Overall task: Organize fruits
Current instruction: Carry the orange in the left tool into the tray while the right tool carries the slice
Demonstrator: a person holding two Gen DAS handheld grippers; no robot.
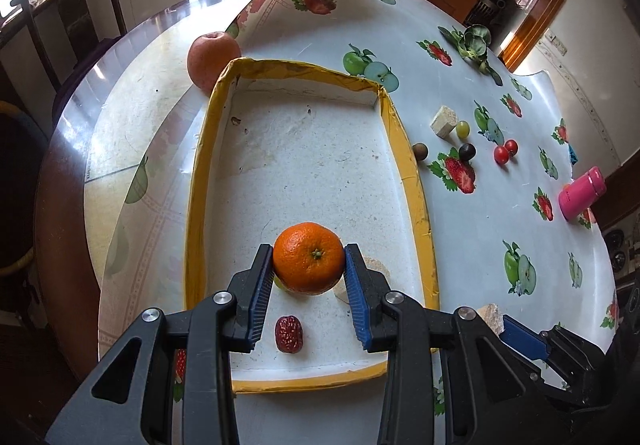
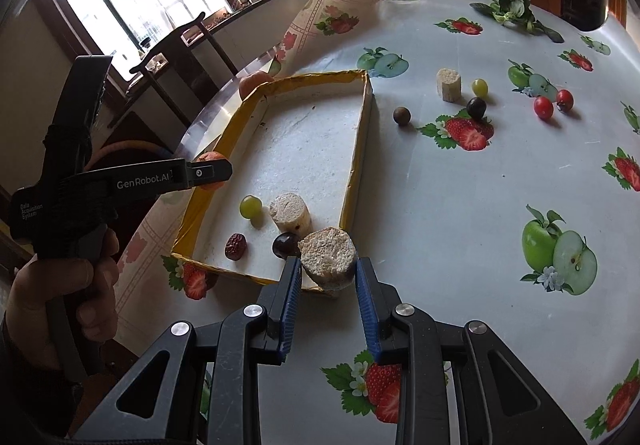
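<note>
My left gripper [image 1: 309, 259] is shut on an orange mandarin [image 1: 309, 257] and holds it over the near end of the yellow-rimmed white tray [image 1: 404, 133]. A red date [image 1: 289, 334] lies in the tray below it. My right gripper [image 2: 328, 265] is shut on a beige corn piece [image 2: 327, 252] at the tray's near right corner [image 2: 352, 185]. In the right wrist view the tray holds a green grape [image 2: 251, 206], a second corn piece [image 2: 289, 213], a dark grape [image 2: 285, 244] and the date [image 2: 235, 246].
A large apple [image 1: 212, 59] sits behind the tray's far left corner. On the fruit-print tablecloth to the right lie a corn piece [image 2: 449, 83], a green grape [image 2: 479, 87], a dark grape [image 2: 476, 107], a brown fruit [image 2: 401, 115], two cherry tomatoes [image 2: 543, 107], greens [image 2: 514, 9] and a pink bottle [image 1: 581, 192].
</note>
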